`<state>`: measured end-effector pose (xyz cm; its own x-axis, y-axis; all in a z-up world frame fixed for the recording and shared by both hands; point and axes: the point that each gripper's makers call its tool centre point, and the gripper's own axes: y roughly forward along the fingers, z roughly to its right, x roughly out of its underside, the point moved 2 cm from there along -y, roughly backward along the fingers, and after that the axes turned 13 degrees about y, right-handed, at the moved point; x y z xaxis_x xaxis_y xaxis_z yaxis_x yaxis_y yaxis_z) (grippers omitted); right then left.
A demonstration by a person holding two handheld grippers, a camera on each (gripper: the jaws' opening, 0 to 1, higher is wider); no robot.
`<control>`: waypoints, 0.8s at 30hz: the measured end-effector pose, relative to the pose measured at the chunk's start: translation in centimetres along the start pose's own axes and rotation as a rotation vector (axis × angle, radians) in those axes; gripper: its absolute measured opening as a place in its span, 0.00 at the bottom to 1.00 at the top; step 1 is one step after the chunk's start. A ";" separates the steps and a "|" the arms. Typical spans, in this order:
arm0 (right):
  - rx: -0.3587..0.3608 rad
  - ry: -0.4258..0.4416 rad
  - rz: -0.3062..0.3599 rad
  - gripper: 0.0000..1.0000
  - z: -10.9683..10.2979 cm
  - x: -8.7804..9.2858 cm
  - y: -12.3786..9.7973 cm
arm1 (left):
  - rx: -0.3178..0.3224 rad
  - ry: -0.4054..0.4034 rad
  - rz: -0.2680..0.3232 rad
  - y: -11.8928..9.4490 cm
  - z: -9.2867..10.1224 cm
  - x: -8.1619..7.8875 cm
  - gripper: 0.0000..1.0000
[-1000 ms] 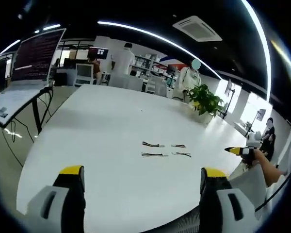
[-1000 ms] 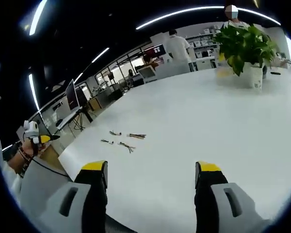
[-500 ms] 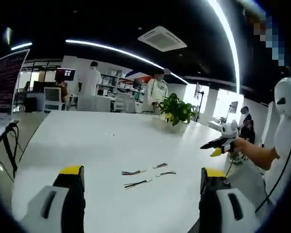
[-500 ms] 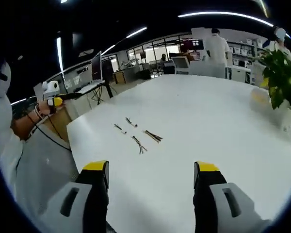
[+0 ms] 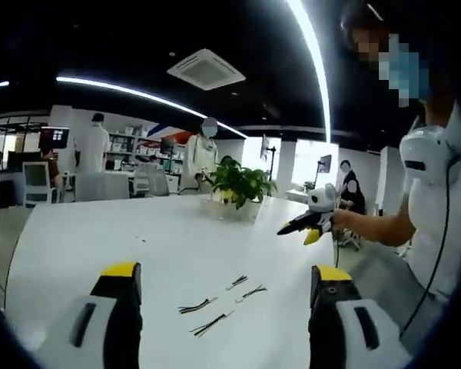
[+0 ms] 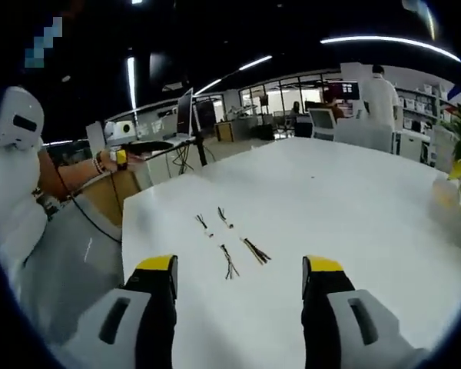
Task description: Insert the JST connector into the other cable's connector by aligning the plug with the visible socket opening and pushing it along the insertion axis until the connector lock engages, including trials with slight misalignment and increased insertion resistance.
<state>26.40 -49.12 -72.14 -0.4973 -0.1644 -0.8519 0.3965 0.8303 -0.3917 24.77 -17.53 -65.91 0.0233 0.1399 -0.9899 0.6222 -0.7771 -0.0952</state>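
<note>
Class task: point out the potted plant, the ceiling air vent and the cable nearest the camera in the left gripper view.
potted plant (image 5: 237, 183), left gripper view, on its leaves.
ceiling air vent (image 5: 206, 69), left gripper view, on its grille.
nearest cable (image 5: 212, 324), left gripper view, on its wires.

An open-plan office or lab floor is showing here: long strip lights (image 5: 311, 69) are glowing across a dark ceiling with a cassette air-conditioning unit (image 5: 206, 69) set into it. People in white coats (image 5: 91, 146) are standing among desks, monitors (image 6: 186, 111) and shelving in the background, while a potted plant (image 5: 238, 184) is sitting on the large white table (image 6: 353, 200).
</note>
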 end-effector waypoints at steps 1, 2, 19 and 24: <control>-0.020 -0.024 0.009 0.64 -0.1 -0.3 0.3 | 0.017 0.012 0.009 0.3 0.0 0.0 0.89; -0.036 -0.051 0.028 0.64 -0.2 -0.7 0.8 | 0.059 0.019 0.047 0.8 0.2 -0.2 0.90; -0.111 -0.113 0.075 0.48 1.6 -1.9 5.5 | 0.223 0.022 0.031 7.4 -1.4 4.0 0.61; -0.144 -0.122 0.084 0.42 1.7 -2.0 6.7 | 0.239 -0.007 -0.006 9.4 -1.3 6.1 0.56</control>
<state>31.40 -44.12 -73.67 -0.3665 -0.1478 -0.9186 0.3137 0.9099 -0.2715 31.76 -23.17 -72.75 0.0141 0.1419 -0.9898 0.4196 -0.8993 -0.1229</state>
